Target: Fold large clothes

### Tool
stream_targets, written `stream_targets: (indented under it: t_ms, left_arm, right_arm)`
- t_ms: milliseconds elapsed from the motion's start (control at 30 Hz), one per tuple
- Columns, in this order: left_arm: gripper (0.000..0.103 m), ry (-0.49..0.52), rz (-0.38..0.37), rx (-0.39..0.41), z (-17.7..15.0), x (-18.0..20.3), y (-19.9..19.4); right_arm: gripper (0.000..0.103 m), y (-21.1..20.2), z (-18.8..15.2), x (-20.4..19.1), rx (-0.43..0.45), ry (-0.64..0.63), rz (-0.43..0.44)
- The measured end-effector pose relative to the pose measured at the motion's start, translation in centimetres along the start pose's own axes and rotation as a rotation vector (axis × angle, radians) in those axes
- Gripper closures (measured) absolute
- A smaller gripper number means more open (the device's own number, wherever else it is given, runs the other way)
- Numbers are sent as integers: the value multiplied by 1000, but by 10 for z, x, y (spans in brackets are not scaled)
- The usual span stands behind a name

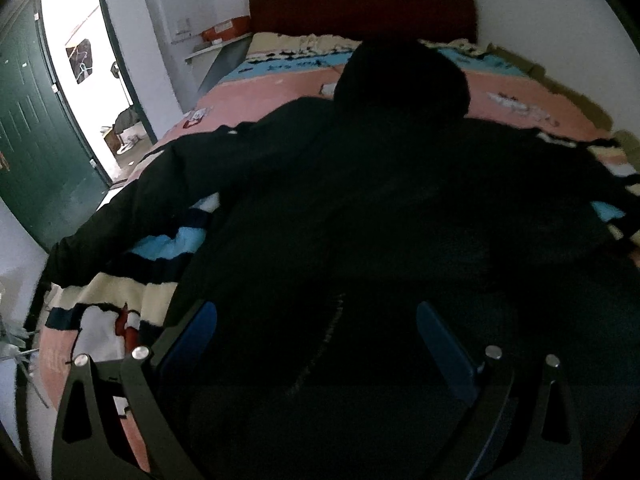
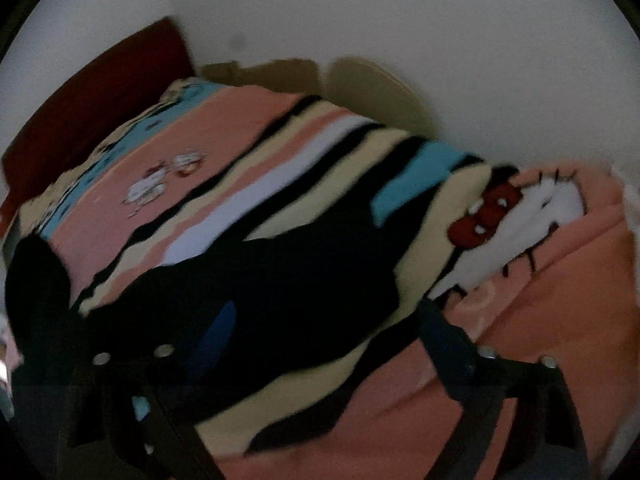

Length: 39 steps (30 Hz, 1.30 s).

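The bed [image 1: 280, 80], covered with a striped blanket [image 2: 248, 184] in pink, cream, blue and black, fills most of both views. Its dark red headboard [image 1: 360, 8] stands at 12 o'clock in my left view and at 10 o'clock in my right view. On the blanket lies the black hooded jacket [image 1: 360, 208], spread flat with the hood [image 1: 400, 80] toward the headboard. One sleeve [image 1: 132, 208] reaches out to 9 o'clock, to the edge of the bed; the other sleeve [image 2: 280, 280] shows in my right view near the centre, lying across the stripes.

At 9 o'clock in my left view a green door [image 1: 36, 132] stands open beside a bright doorway.

My left gripper [image 1: 316, 340] is over the lower part of the jacket. Its blue pads [image 1: 192, 344] are wide apart and I hold nothing between them. My right gripper [image 2: 324, 328] is just over the sleeve end, its fingers also wide apart and holding nothing. This view is blurred, so I cannot tell if a finger touches the cloth.
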<state>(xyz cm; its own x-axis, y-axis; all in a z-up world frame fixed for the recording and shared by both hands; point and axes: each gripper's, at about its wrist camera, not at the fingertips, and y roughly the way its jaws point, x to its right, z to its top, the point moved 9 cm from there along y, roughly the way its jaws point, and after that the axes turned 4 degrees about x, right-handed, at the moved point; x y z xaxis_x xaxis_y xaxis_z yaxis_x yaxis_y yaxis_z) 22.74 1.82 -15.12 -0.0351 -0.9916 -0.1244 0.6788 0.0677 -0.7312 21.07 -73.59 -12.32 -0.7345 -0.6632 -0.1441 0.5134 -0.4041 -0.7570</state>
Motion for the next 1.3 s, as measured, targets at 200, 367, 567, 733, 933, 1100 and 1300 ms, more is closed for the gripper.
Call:
stream_targets:
  t_ms: [200,367,567,733,933,1100,1300]
  left_arm:
    - [2,16,2,-16,-3,5,13]
    - [2,18,-1,-25,-5,7,18]
    - [2,11,-1,-28,-6,7,14]
    - [2,-13,-20,-14,-5,5,3]
    - [2,-63,-47,31,0,-6,-25]
    - [2,-90,-42,93,7,-23,-53]
    - [2,-119,-47,152,11,-40,-83]
  right_arm:
    - [19,43,4,29,-38,85,-43]
    - [23,69,5,34,-72,123,-32]
    - [68,85,-1,21,-124,94,4]
    - [85,56,9,-4,-81,16,64]
    - [87,-11,31,-48,22,-44,188]
    - [88,-76,44,-111,92,-122,317]
    - [91,-154,25,-200,128,-249,455]
